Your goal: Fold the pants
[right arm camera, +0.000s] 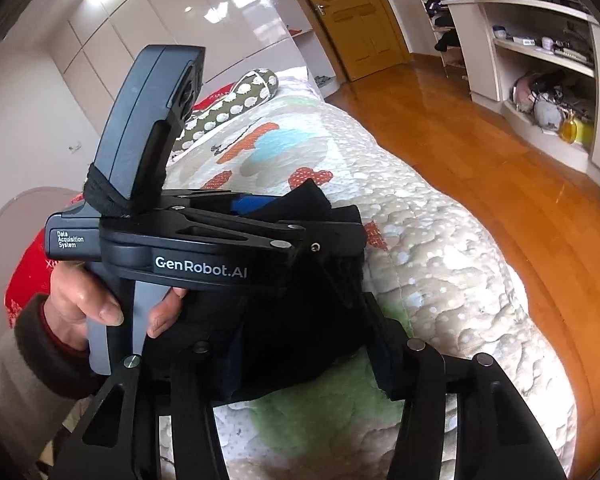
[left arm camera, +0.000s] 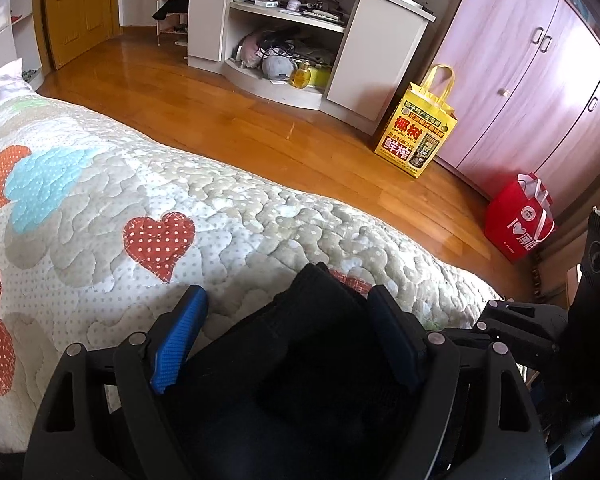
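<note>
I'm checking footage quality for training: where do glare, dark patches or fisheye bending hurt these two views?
Left wrist view: window glare streaks the wood floor; the black pants between the left gripper fingers lose all fold detail. Right wrist view: bright reflections on the glossy wardrobe; door and shelves bow strongly at the edges.

Pants (left arm camera: 320,352): black, bunched in thick folds.
Position: lying near the bed's edge on the quilt, sitting between both grippers' fingers.
</note>
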`<state>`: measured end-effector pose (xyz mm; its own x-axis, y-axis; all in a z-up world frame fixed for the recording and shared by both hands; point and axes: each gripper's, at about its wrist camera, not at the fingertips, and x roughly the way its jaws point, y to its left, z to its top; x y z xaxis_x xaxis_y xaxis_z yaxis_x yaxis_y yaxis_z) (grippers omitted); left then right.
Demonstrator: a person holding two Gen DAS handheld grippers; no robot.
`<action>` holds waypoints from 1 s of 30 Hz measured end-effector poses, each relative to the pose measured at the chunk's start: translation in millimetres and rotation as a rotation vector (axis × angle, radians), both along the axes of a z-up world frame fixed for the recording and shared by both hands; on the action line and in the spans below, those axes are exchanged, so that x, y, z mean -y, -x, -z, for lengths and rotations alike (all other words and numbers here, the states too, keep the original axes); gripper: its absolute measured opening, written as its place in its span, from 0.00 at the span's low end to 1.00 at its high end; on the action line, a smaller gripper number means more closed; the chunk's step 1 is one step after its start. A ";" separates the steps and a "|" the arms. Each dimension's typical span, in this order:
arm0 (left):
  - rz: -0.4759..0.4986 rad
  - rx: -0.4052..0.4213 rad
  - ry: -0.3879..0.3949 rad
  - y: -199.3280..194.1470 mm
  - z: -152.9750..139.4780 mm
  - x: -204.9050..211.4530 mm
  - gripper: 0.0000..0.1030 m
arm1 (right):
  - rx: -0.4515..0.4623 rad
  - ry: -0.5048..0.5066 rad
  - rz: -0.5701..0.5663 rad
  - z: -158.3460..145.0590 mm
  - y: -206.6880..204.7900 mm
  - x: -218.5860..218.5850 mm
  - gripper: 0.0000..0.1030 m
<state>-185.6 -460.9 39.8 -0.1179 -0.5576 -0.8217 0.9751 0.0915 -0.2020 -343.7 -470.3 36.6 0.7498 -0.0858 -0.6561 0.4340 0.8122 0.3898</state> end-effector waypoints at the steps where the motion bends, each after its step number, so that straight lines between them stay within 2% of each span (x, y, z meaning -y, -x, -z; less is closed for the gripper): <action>1: -0.002 0.000 0.001 0.2 0.2 0.2 0.79 | 0.000 0.006 -0.005 -0.3 -0.4 -0.5 0.45; 3: -0.005 0.000 0.003 0.7 0.2 0.6 0.79 | 0.009 0.014 -0.017 -1.4 -1.7 -0.6 0.39; 4: -0.008 0.000 0.003 0.5 0.1 0.7 0.79 | 0.020 0.010 -0.033 -1.9 -1.9 -0.7 0.28; 5: -0.010 0.000 0.004 0.7 0.2 0.9 0.79 | 0.028 0.007 -0.050 -3.2 -2.3 -2.1 0.25; 7: -0.019 -0.009 0.008 0.1 -1.0 0.1 0.79 | 0.019 0.056 -0.061 -8.6 -6.7 -8.4 0.23; 12: -0.057 -0.064 0.042 -11.2 -12.1 -10.8 0.79 | 0.051 0.081 -0.090 -27.4 -13.8 -16.5 0.22; 18: -0.126 -0.137 0.127 -34.2 -50.6 -38.5 0.79 | 0.120 0.148 -0.179 -68.1 -33.5 -43.8 0.21; 22: -0.200 -0.183 0.195 -57.4 -79.7 -75.2 0.79 | 0.167 0.190 -0.288 -92.9 -57.2 -79.4 0.21; 25: -0.268 -0.197 0.230 -77.0 -90.5 -112.2 0.79 | 0.189 0.214 -0.389 -102.0 -79.8 -112.8 0.21; 30: -0.423 -0.227 0.255 -109.1 -84.5 -191.0 0.80 | 0.158 0.221 -0.542 -85.1 -124.0 -172.3 0.22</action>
